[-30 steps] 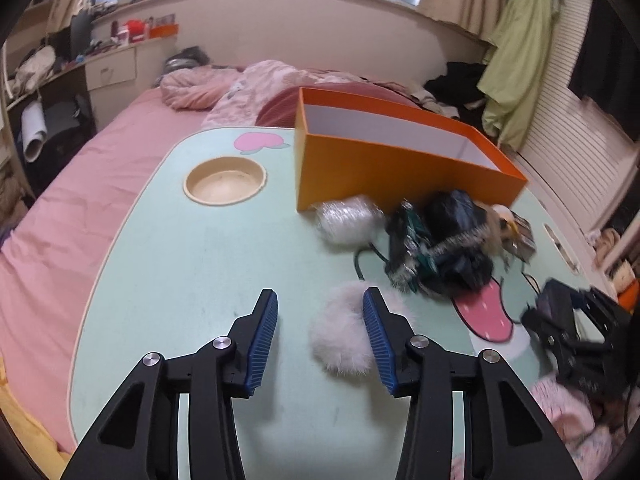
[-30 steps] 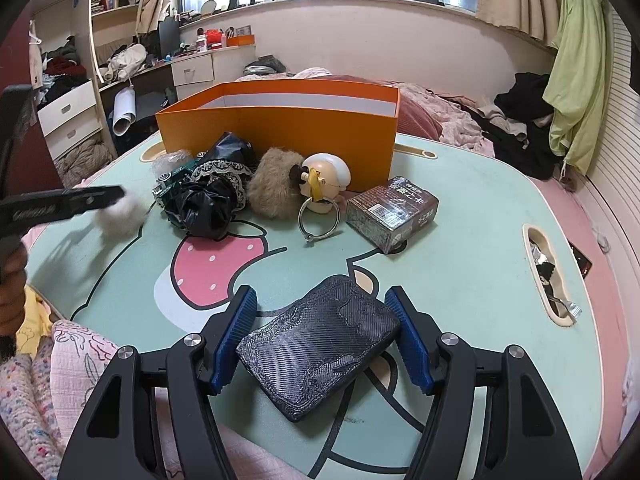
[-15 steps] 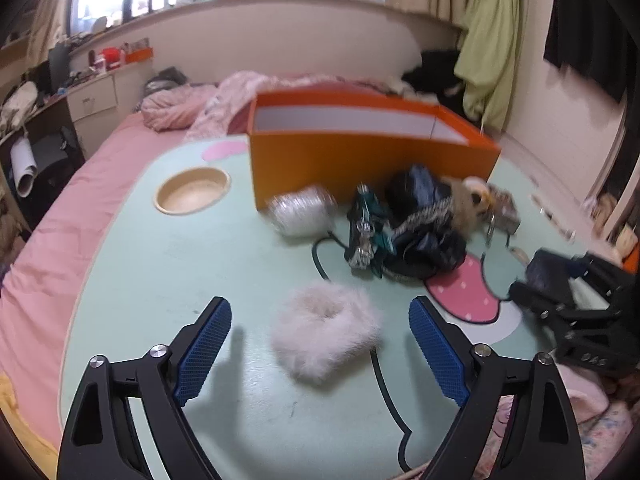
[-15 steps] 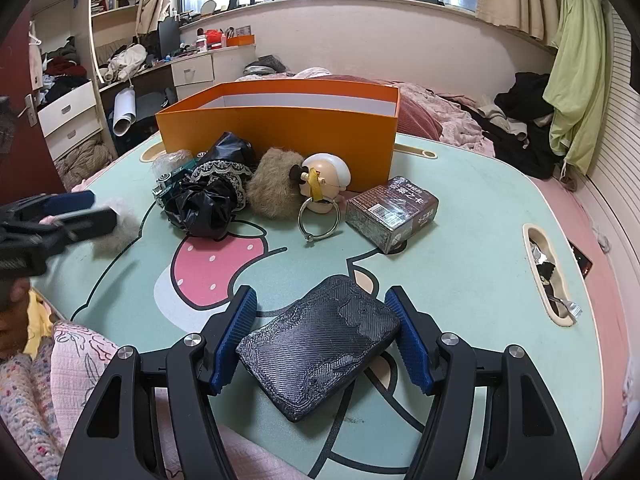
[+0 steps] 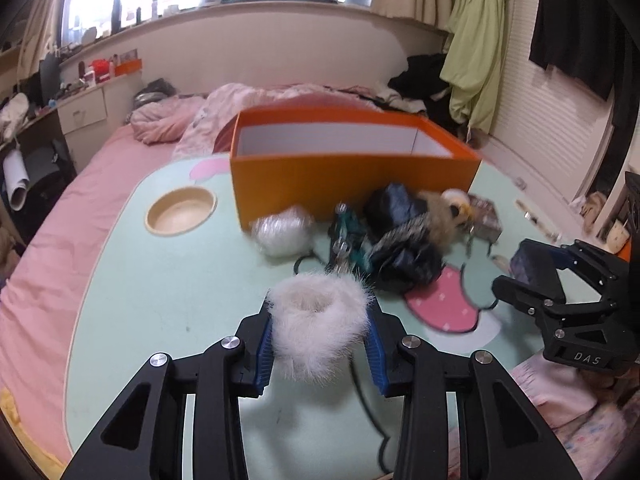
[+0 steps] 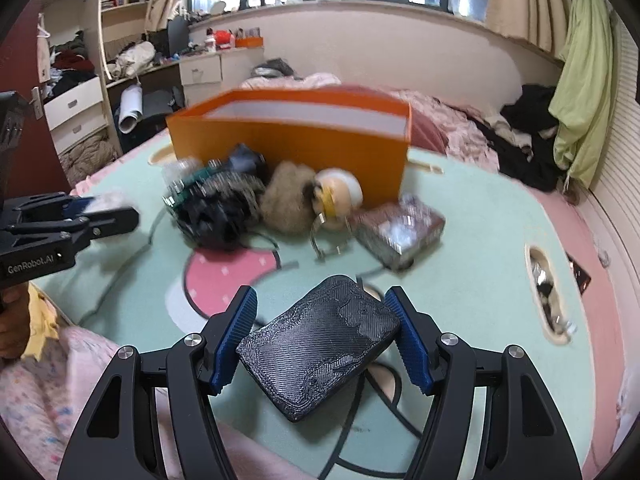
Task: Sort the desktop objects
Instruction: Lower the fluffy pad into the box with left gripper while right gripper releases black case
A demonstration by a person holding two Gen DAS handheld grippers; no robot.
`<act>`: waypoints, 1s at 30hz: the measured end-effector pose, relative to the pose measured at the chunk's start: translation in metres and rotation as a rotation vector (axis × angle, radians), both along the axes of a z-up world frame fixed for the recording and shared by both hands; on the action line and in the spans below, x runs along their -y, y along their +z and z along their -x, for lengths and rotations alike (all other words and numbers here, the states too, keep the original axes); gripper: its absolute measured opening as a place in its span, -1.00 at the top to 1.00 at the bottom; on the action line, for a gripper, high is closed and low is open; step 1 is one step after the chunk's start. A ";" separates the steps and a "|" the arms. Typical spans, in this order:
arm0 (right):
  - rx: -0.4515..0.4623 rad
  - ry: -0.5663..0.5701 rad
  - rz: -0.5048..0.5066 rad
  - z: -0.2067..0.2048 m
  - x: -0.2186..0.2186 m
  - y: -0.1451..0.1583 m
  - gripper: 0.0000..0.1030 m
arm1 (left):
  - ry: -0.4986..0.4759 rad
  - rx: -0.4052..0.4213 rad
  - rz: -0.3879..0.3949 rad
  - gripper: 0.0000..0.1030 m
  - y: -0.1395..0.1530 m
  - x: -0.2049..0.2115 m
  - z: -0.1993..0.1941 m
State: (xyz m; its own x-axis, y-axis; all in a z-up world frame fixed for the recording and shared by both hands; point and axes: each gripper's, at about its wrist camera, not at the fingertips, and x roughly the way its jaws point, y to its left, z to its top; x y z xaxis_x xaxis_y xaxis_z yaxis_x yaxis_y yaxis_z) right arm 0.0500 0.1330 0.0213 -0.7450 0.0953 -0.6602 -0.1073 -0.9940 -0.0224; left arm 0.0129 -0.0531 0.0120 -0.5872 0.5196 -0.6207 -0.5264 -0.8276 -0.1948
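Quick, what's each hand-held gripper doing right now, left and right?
Left hand-held gripper: jaws have just closed on the white fluffy ring.
Right hand-held gripper: closed on the dark textured case, holding it.

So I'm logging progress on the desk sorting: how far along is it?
Early. The orange box shows only bare white inside walls; its floor is hidden. In hand: the left hand-held gripper, which has just been closing, pinches the white fluffy ring, and the right hand-held gripper holds the dark textured case. Left: the black scrunchie pile, brown pom-pom and small packet on the table.
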 end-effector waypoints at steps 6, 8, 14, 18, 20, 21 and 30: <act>-0.037 0.027 0.096 0.036 -0.011 0.045 -0.30 | -0.002 -0.032 -0.022 0.28 0.038 -0.008 0.027; -0.051 0.024 0.080 0.053 -0.013 0.057 -0.30 | 0.016 -0.038 -0.020 0.28 0.052 -0.012 0.047; -0.011 -0.017 0.048 0.122 -0.029 0.072 -0.30 | 0.091 -0.070 0.020 0.28 0.071 -0.031 0.101; 0.028 -0.054 0.040 0.157 -0.037 0.065 -0.30 | 0.148 -0.085 0.068 0.28 0.066 -0.044 0.126; 0.044 -0.072 0.039 0.168 -0.040 0.057 -0.30 | 0.144 -0.052 0.067 0.28 0.060 -0.050 0.139; 0.047 -0.077 0.041 0.173 -0.042 0.054 -0.30 | 0.150 -0.043 0.074 0.23 0.057 -0.052 0.144; -0.011 -0.168 0.037 0.178 -0.055 0.053 -0.57 | 0.166 -0.046 0.064 -0.77 0.053 -0.041 0.140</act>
State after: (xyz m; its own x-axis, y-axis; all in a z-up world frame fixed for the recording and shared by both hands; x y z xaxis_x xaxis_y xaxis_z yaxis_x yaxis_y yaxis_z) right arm -0.1277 0.1882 0.0747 -0.7278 0.1945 -0.6577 -0.2717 -0.9622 0.0162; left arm -0.1273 -0.0118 0.0651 -0.6902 0.3734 -0.6198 -0.3888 -0.9138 -0.1175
